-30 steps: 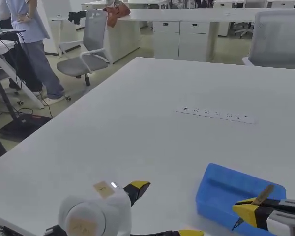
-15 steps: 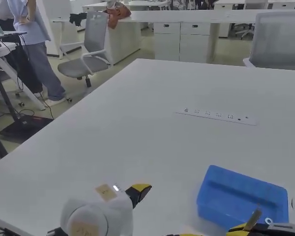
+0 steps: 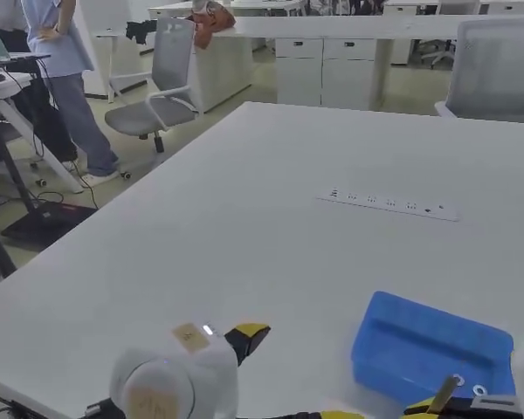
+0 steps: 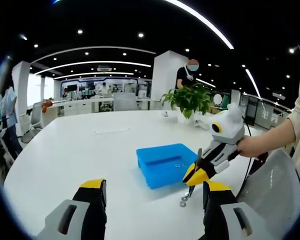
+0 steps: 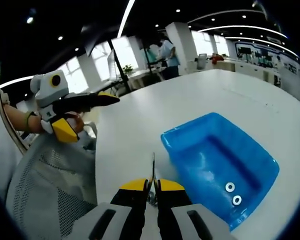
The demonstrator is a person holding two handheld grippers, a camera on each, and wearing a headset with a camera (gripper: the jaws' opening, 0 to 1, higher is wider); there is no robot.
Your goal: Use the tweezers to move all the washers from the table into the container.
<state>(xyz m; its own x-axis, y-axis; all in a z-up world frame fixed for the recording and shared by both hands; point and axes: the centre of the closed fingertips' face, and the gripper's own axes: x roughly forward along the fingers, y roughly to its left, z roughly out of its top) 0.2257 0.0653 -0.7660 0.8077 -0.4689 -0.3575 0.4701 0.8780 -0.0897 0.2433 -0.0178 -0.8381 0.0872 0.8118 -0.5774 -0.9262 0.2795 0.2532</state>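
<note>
Precision counts: right gripper (image 5: pixel 152 185), clamped on the thin metal tweezers (image 5: pixel 153 167), should straddle one small steel washer (image 4: pixel 183 203) lying by the white table's (image 4: pixel 90 150) near edge beside the blue plastic container (image 5: pixel 205 160), while the left gripper (image 4: pixel 155 186) hangs idle, jaws apart.

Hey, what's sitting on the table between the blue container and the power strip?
Nothing. In the head view, the stretch of white table between the blue container and the power strip is bare.

No legible txt; sticker (image 3: pixel 185 336) on left gripper (image 3: pixel 294 373) & power strip (image 3: pixel 391 205) marks too small/blurry
</note>
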